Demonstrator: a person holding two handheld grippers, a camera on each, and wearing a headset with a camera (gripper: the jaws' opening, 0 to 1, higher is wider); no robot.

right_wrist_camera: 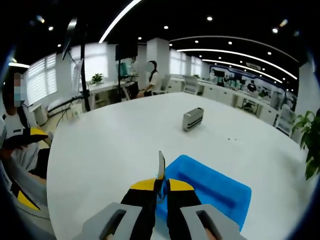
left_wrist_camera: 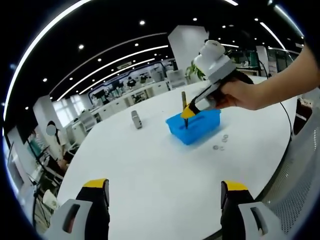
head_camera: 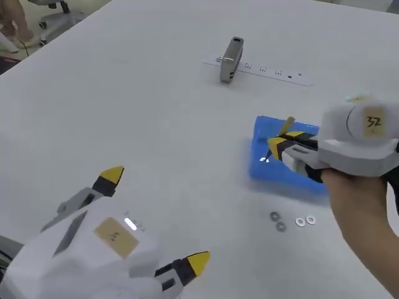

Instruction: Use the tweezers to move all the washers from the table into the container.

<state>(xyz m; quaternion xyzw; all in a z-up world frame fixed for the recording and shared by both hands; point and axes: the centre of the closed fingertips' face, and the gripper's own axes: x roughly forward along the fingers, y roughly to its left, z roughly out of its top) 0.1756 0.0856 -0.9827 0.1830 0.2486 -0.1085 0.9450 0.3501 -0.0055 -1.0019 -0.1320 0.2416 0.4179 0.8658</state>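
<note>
Several small metal washers [head_camera: 292, 220] lie on the white table just in front of the blue container [head_camera: 283, 168]. My right gripper [head_camera: 277, 147], held by a hand, is shut on the tweezers [head_camera: 287, 127] and hovers over the container's left part. The tweezer tips point down into the container [left_wrist_camera: 196, 126]. In the right gripper view the tweezers [right_wrist_camera: 161, 167] stick out between the shut jaws, above the container [right_wrist_camera: 212, 190]. I cannot tell whether the tips hold a washer. My left gripper [head_camera: 156, 218] is open and empty at the near left, far from the washers [left_wrist_camera: 220, 142].
A grey boxy device [head_camera: 230, 59] stands at the far side of the table, on a thin flat strip [head_camera: 274, 71]. The table edge runs close behind my left gripper. Desks, chairs and people fill the room beyond.
</note>
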